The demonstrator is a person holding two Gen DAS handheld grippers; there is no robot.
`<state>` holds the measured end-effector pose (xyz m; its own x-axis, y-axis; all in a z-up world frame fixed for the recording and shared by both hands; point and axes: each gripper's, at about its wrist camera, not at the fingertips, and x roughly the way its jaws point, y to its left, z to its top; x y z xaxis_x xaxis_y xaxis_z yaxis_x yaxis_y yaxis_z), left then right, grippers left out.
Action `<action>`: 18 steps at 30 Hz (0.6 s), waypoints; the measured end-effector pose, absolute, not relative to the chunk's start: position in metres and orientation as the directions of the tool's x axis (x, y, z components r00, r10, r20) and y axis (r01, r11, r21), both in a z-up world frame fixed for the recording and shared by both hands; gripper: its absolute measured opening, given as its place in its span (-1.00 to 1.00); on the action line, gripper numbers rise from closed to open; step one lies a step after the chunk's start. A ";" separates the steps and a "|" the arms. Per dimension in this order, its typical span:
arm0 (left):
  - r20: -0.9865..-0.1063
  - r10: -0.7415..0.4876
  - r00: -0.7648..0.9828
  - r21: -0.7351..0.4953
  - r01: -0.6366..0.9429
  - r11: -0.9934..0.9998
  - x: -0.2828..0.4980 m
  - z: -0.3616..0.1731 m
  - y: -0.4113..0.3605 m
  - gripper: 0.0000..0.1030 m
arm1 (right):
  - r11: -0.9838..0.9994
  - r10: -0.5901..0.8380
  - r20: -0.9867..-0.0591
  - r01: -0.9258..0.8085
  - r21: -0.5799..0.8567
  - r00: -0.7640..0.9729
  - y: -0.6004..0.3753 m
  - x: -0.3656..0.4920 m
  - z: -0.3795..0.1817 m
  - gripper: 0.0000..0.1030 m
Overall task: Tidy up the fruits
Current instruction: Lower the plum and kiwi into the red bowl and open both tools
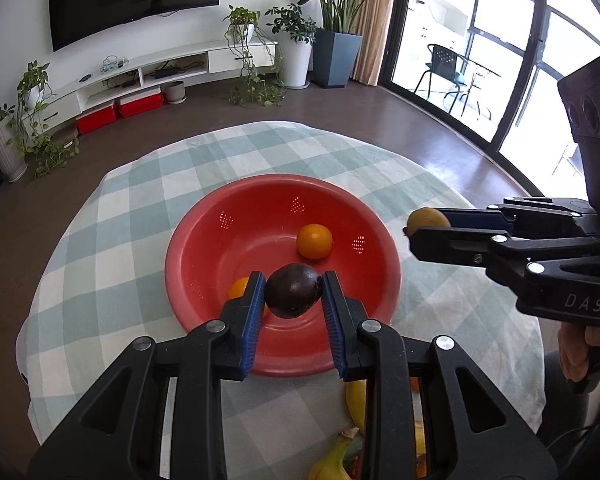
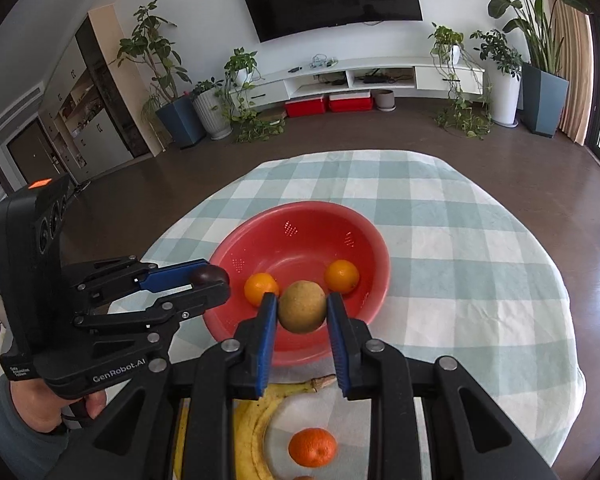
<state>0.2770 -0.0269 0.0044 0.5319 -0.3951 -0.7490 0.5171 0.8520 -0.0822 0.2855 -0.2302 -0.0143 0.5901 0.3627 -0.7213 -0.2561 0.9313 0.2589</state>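
Observation:
My left gripper [image 1: 293,292] is shut on a dark purple fruit [image 1: 293,290], held over the near part of the red colander bowl [image 1: 204,256]. My right gripper [image 2: 302,308] is shut on a brownish-yellow round fruit [image 2: 302,306], above the bowl's [image 2: 364,236] near rim. Two oranges lie in the bowl [image 1: 314,241] [image 1: 238,287], also seen in the right wrist view [image 2: 341,276] [image 2: 261,289]. From the left wrist view the right gripper [image 1: 420,224] comes in from the right with the yellow fruit [image 1: 428,219]. The left gripper [image 2: 208,280] shows at the left with the purple fruit [image 2: 209,276].
The bowl stands on a round table with a green-and-white checked cloth [image 2: 460,248]. Bananas [image 2: 252,424] and a mandarin [image 2: 312,447] lie on the cloth at the near edge, under the grippers. A hand [image 2: 36,404] holds the left gripper's handle.

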 end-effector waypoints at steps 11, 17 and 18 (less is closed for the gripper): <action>-0.781 -0.351 0.517 -0.039 0.519 0.854 0.300 -0.036 -0.041 -0.48 | 0.947 0.282 -0.806 -0.284 0.147 0.521 -0.208 0.318 -0.056 -0.47; -0.792 -0.332 0.513 -0.024 0.516 0.856 0.305 -0.049 -0.043 -0.47 | 0.948 0.255 -0.826 -0.297 0.112 0.502 -0.203 0.322 -0.066 -0.47; -0.794 -0.327 0.512 -0.021 0.515 0.857 0.306 -0.051 -0.043 -0.46 | 0.949 0.249 -0.831 -0.299 0.105 0.498 -0.202 0.322 -0.068 -0.47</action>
<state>0.3057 -0.0432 -0.0509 0.5115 -0.3273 -0.7945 0.5152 0.8568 -0.0213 0.3224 -0.2021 -0.0680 0.4977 0.2489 -0.8309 -0.2987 0.9485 0.1052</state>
